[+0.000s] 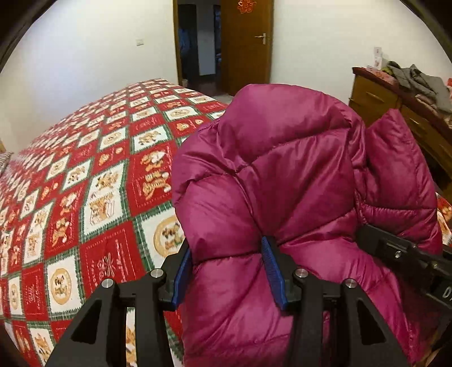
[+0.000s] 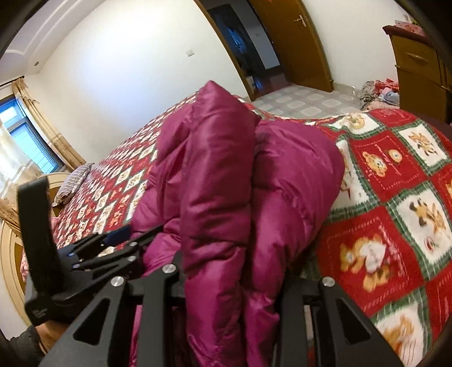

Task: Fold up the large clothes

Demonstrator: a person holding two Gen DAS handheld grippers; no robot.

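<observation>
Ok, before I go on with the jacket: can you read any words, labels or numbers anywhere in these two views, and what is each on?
"D" then a cut-off character: white marking on the right gripper, at the left wrist view's edge.
Red ornament on the door: shape only, unreadable.
Lettering in the red squares of the bedspread: too small and blurred.
Small print on the left gripper body: too blurred.
Cards on the dresser: unreadable.
Jacket: no text visible.

A bed [image 2: 395, 180] carried a red, white and green patchwork bedspread [image 1: 93, 180]. On it lay a magenta down jacket [image 2: 293, 180] and a striped pillow [image 2: 72, 183].
</observation>
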